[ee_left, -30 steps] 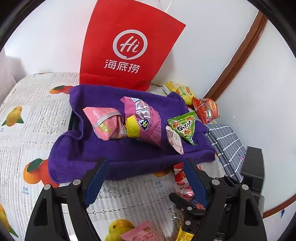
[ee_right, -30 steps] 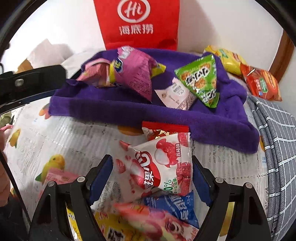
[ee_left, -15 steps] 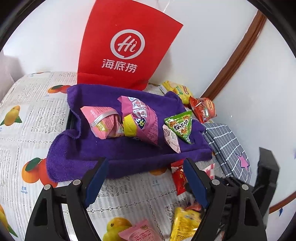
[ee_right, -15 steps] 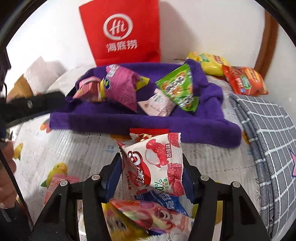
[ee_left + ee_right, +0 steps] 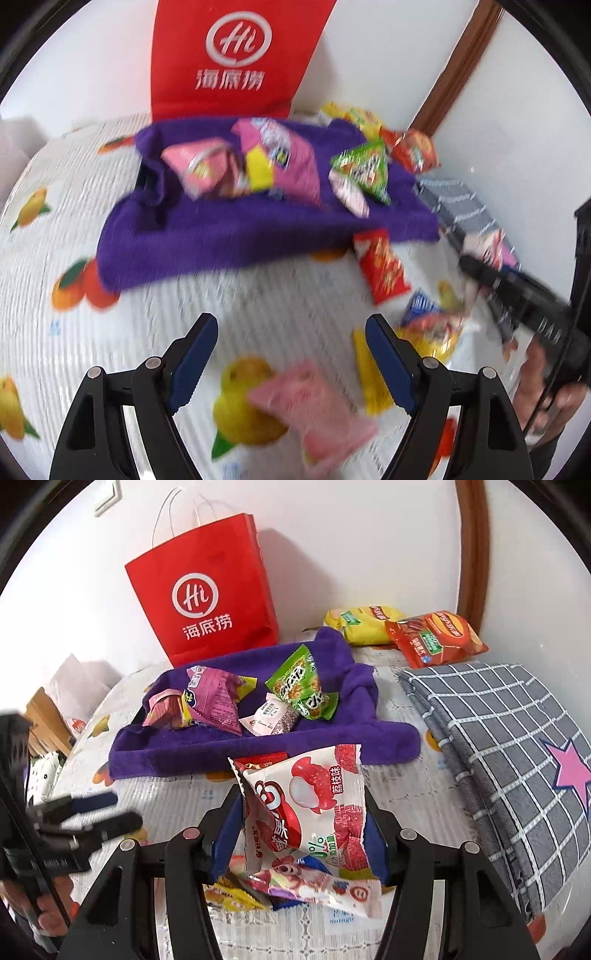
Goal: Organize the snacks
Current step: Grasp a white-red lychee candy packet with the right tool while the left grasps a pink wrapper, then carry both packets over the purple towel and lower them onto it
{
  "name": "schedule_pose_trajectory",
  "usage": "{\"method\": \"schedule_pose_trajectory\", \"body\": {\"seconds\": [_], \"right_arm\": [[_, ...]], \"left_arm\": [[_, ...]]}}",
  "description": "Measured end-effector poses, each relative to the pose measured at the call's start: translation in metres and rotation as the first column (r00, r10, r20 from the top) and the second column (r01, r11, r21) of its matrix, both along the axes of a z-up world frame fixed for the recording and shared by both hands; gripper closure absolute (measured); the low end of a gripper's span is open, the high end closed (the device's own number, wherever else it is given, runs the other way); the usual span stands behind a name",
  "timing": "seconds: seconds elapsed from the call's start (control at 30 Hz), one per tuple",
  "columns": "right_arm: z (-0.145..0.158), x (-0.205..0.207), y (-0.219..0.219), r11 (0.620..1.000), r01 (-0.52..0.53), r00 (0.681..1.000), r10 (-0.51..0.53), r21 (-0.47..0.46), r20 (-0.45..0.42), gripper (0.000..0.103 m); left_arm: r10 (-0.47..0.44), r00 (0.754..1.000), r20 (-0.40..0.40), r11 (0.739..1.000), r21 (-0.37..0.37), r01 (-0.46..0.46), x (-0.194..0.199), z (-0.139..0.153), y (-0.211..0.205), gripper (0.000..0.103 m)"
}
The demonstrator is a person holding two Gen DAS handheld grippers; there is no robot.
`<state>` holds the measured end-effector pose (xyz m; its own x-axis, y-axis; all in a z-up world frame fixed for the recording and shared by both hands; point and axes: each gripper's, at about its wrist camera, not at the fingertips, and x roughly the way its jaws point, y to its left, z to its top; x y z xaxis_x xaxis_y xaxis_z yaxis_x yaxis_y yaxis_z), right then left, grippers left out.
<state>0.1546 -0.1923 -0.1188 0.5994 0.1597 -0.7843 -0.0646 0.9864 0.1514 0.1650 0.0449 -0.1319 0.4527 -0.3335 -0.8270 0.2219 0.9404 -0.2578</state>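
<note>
My right gripper (image 5: pixel 301 827) is shut on a white-and-red lychee candy bag (image 5: pixel 306 805), held above the table in front of the purple towel tray (image 5: pixel 258 753). The tray holds a pink bag (image 5: pixel 214 694), a green triangular bag (image 5: pixel 299 686) and a small white pack (image 5: pixel 269 720). My left gripper (image 5: pixel 290 354) is open and empty over the tablecloth, above a pink packet (image 5: pixel 314 402). The left wrist view is blurred. The right gripper also shows in the left wrist view (image 5: pixel 480 269), at the right.
A red paper bag (image 5: pixel 207 594) stands behind the tray. Yellow (image 5: pixel 362 624) and orange (image 5: pixel 436 637) chip bags lie at the back right. A grey checked cloth (image 5: pixel 509 746) is on the right. Loose packets (image 5: pixel 295 886) lie under the right gripper, a red one (image 5: pixel 380 266) by the tray.
My right gripper closed on the lychee bag and lifted it off the pile. My left gripper drew back and down toward the pink packet.
</note>
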Motion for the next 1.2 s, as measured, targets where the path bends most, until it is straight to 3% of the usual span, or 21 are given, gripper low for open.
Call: {"method": "schedule_pose_trajectory", "body": {"seconds": [0.17,0.33,0.53,0.63,0.7,0.8,0.93,1.2], "right_arm": [[-0.003,-0.007,-0.002,1.000,0.011,1.000,-0.010,0.028,-0.016,0.044],[-0.007,-0.012,0.001,0.999,-0.006,1.000,0.007,0.032,-0.031,0.044],[-0.009,-0.017,0.000,0.999,-0.014,0.999,0.015,0.033,-0.034,0.044],[-0.010,-0.016,-0.004,0.999,-0.011,0.999,0.013,0.040,-0.033,0.044],[-0.011,-0.014,-0.005,0.999,-0.012,0.999,0.014,0.046,-0.033,0.044],[-0.011,-0.010,-0.008,0.998,-0.011,0.999,0.013,0.065,-0.031,0.044],[-0.005,-0.004,-0.010,0.996,-0.013,1.000,0.014,0.089,-0.014,0.044],[0.010,0.019,-0.002,0.994,-0.040,0.999,0.038,0.106,0.026,0.045]], "left_arm": [[0.025,0.999,-0.039,0.996,0.090,-0.021,-0.028,-0.011,0.005,0.023],[0.005,0.996,-0.094,1.000,0.024,-0.003,-0.037,-0.023,0.004,0.023],[-0.001,1.000,-0.006,0.982,0.191,0.002,-0.048,-0.033,-0.020,0.024],[-0.013,0.999,0.043,0.975,0.222,0.003,-0.048,-0.032,-0.028,0.040],[-0.011,0.998,0.056,0.978,0.210,-0.001,-0.044,-0.030,-0.028,0.063],[-0.008,0.998,0.055,0.988,0.156,-0.001,-0.037,-0.027,-0.022,0.071],[0.011,0.999,0.053,0.996,0.090,-0.015,-0.030,-0.022,-0.009,0.079],[0.037,0.996,0.084,0.996,0.082,-0.044,-0.021,-0.006,0.006,0.080]]}}
